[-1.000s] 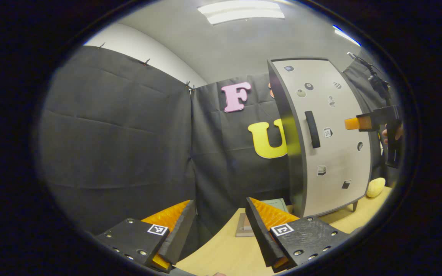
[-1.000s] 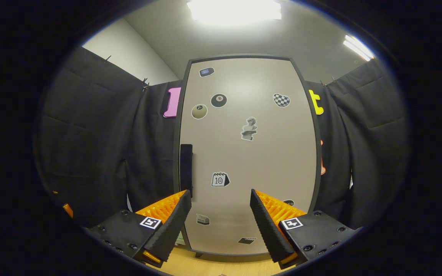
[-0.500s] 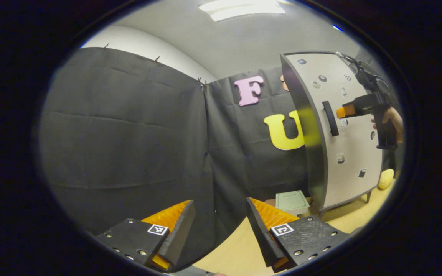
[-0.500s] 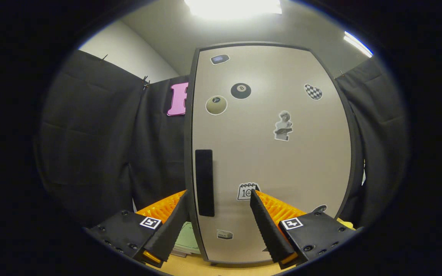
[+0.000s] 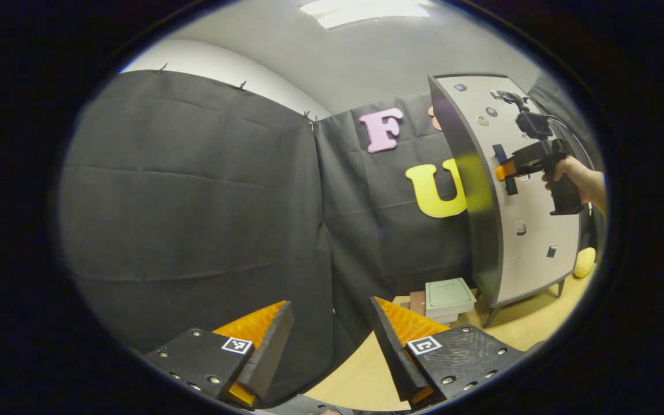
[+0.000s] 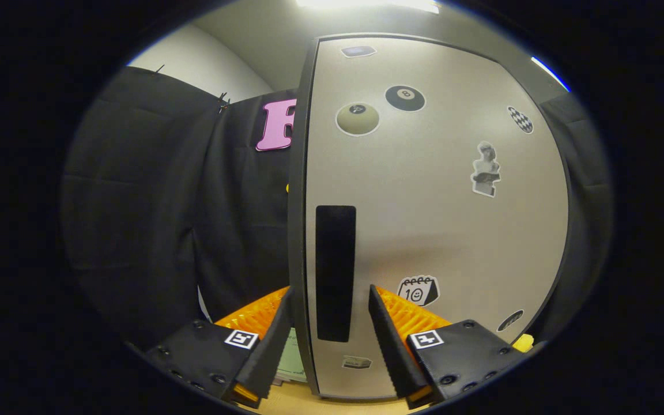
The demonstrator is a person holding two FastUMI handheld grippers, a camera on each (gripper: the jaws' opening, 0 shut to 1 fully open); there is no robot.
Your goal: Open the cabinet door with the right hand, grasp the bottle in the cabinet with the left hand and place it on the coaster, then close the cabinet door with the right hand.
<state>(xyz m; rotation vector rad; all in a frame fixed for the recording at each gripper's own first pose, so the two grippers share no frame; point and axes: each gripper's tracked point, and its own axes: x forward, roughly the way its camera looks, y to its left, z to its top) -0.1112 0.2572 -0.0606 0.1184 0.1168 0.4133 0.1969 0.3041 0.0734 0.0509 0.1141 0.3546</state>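
Cabinet door (image 6: 436, 219): closed, pale panel with stickers, right half of the right gripper view; right of the left gripper view (image 5: 531, 190)
Door handle (image 6: 335, 271): dark upright bar near the door's left edge, lower centre of the frame
Right gripper (image 6: 327, 340): fingers apart, one either side of the handle, not pressing it; also upper right of the left gripper view (image 5: 505, 171), held by a hand (image 5: 574, 181)
Left gripper (image 5: 332, 346): fingers apart, nothing between them, bottom centre, over the wooden table (image 5: 516, 328)
Books (image 5: 447, 297): stacked on the table just left of the cabinet's foot
Yellow object (image 5: 584, 262): far right edge, beside the cabinet
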